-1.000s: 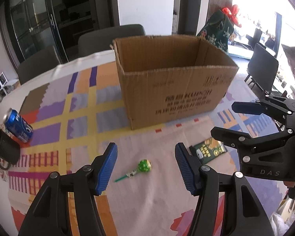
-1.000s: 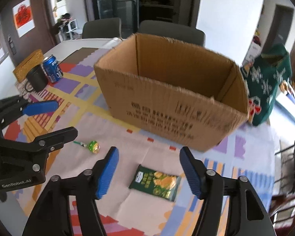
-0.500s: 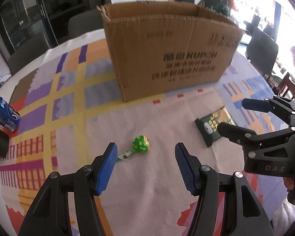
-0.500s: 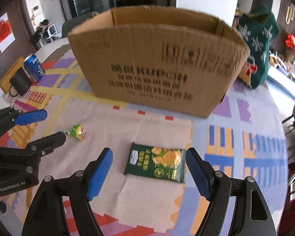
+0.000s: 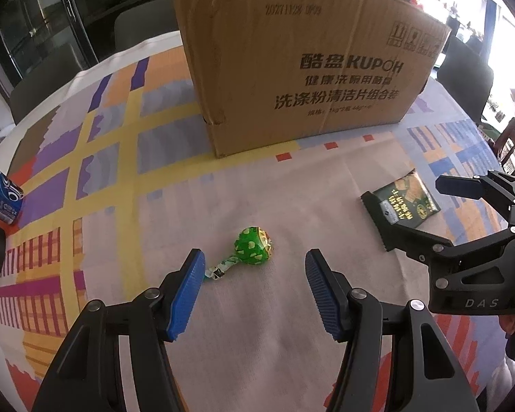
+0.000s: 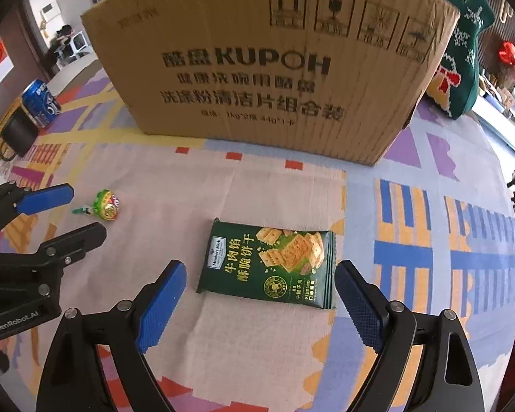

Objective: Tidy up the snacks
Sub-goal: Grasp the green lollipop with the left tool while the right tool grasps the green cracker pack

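Note:
A green-wrapped lollipop (image 5: 252, 249) lies on the patterned tablecloth, just ahead of my open left gripper (image 5: 254, 292) and between its blue pads. It also shows in the right wrist view (image 6: 108, 205). A dark green cracker packet (image 6: 269, 262) lies flat just ahead of my open right gripper (image 6: 261, 304); it shows in the left wrist view (image 5: 403, 202) too. A large cardboard box (image 5: 298, 58) stands behind both snacks, its inside hidden. Both grippers are empty and low over the table.
A blue soda can (image 6: 39, 103) and a black mug (image 6: 17, 134) stand at the table's far left. A green Christmas bag (image 6: 460, 44) sits right of the box. Dark chairs (image 5: 467, 75) ring the table.
Both grippers have moved forward and down toward the table. The lollipop and the cracker packet now sit close before the open jaws. The box looms larger.

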`<state>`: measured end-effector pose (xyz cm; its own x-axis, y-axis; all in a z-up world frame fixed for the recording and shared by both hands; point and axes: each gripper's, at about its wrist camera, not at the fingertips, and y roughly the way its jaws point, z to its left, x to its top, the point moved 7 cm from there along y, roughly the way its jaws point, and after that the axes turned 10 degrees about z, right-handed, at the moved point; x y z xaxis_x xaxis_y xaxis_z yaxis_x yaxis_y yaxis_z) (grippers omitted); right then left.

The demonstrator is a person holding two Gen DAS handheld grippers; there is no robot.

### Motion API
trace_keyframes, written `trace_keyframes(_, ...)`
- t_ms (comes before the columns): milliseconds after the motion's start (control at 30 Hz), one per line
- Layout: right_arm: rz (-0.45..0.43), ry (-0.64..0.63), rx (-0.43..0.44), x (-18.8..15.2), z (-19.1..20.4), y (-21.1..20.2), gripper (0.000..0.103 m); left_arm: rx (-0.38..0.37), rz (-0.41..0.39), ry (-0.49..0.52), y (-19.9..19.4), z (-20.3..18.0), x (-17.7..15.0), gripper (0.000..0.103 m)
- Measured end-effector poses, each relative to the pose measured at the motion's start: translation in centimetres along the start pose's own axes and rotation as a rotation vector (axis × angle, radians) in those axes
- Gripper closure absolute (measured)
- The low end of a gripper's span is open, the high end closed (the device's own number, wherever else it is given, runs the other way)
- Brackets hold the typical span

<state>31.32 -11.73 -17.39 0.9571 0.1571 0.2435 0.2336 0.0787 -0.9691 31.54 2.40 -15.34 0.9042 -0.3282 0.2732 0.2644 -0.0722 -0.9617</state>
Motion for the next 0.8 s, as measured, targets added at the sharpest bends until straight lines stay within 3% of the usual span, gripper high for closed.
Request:
trace_keyframes(233,0.03,0.029,0.002,0.3,-0.3,1.6,0.011,-0.008,0.009,-0.016,1.0,0.2,0.4,0.045)
trace_keyframes(467,0.03,0.034,-0.005,0.9,-0.1,2.2,0.011,-0.023,0.019,-0.028,1.7,0.2,0.5,0.059)
trace_keyframes(633,0.023,0.026,-0.022,0.9,0.0,2.3,0.011,-0.04,0.024,-0.043,1.9,0.3,0.3,0.077)
trace_keyframes(800,0.011,0.018,-0.038,0.6,0.3,2.5,0.012,-0.056,0.013,-0.06,1.7,0.2,0.3,0.078)
